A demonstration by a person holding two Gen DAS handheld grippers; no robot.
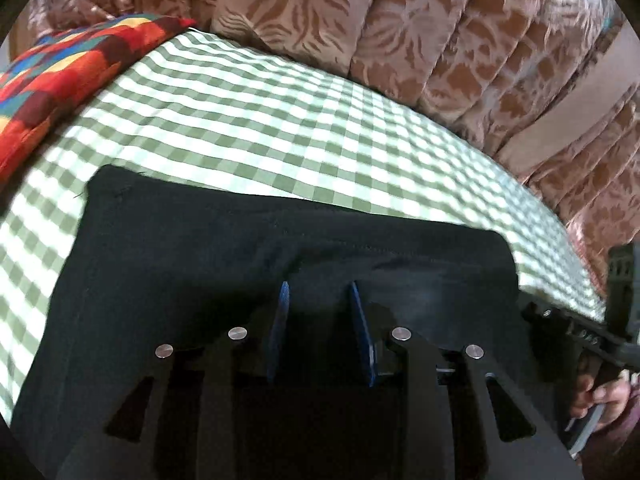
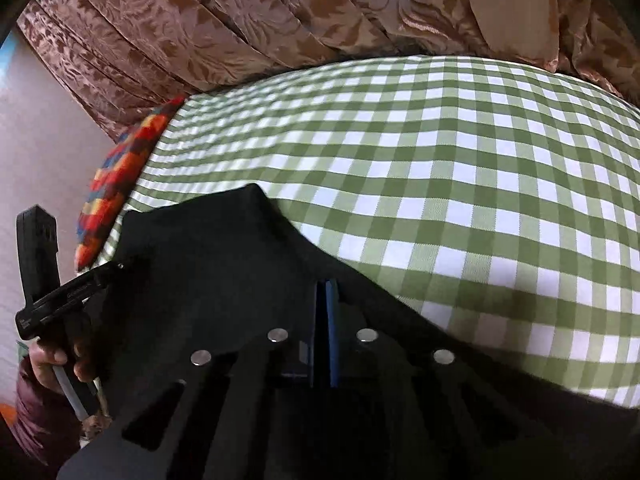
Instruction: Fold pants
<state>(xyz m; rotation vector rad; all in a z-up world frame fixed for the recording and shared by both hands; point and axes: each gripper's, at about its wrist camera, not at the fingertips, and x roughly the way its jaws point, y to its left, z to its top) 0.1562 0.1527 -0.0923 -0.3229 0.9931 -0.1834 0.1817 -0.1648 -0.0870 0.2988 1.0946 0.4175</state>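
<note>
The black pants (image 1: 240, 248) lie folded in a flat rectangle on the green-and-white checked sheet (image 1: 260, 120). My left gripper (image 1: 320, 292) hovers over the near part of the pants with its blue pads apart and nothing between them. In the right wrist view the pants (image 2: 208, 248) rise in a raised fold toward the left. My right gripper (image 2: 326, 286) has its blue pads pressed together at the edge of the black fabric. The right gripper's body shows at the right edge of the left wrist view (image 1: 580, 332).
A multicoloured patchwork cushion (image 1: 60, 80) lies at the sheet's far left, and shows too in the right wrist view (image 2: 120, 184). Brown patterned curtains (image 1: 400, 20) hang behind the bed. The left gripper's handle and the hand holding it (image 2: 52, 320) show at the left.
</note>
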